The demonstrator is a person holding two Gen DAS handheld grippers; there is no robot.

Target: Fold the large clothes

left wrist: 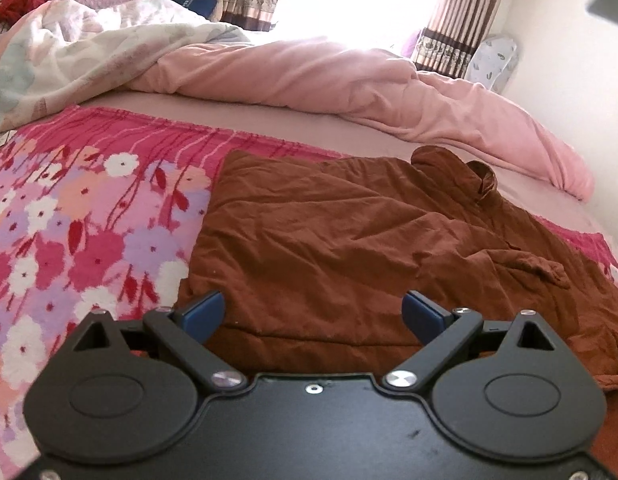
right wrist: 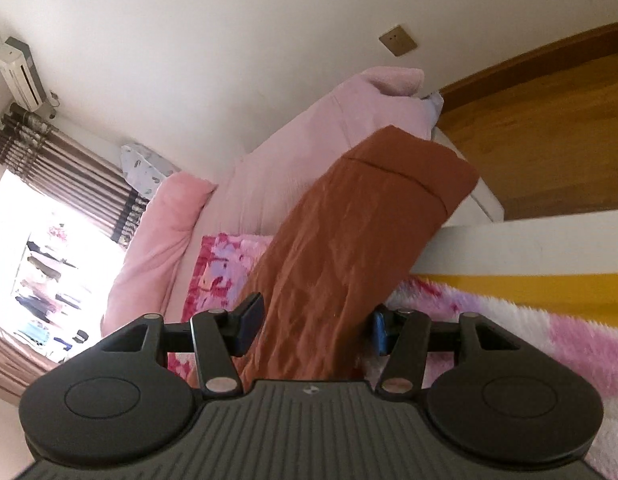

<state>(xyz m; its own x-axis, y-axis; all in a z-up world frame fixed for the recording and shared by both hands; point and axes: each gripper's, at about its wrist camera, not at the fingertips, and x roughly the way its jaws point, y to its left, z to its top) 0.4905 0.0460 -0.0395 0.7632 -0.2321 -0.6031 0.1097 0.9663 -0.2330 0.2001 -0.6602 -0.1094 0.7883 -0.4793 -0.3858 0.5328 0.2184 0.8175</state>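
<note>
Left gripper (left wrist: 313,312): jaws spread wide, nothing between the blue pads, hovering low over the near hem of the brown garment (left wrist: 349,240). Garment lies rumpled but mostly flat on the floral blanket (left wrist: 69,220), filling the frame from 6 o'clock out toward 3 o'clock; collar or cuff roll stands up at about 1 o'clock. Pink duvet (left wrist: 349,80) heaped across the bed beyond it, 12 to 2 o'clock; pale printed quilt (left wrist: 89,52) at 10 o'clock; striped curtains (left wrist: 457,20) flank a bright window at 12. Right gripper (right wrist: 313,328): jaws parted, with a long strip of the brown garment (right wrist: 349,240) running up between the fingers from 6 o'clock toward 1 o'clock, its hemmed end at top. Cloth touches or sits just beside the right-hand blue pad; left pad stands clear, so no firm pinch shows. Floral blanket (right wrist: 213,272) at 9 o'clock of the strip, wooden floor (right wrist: 549,128) at 2 o'clock.
</note>
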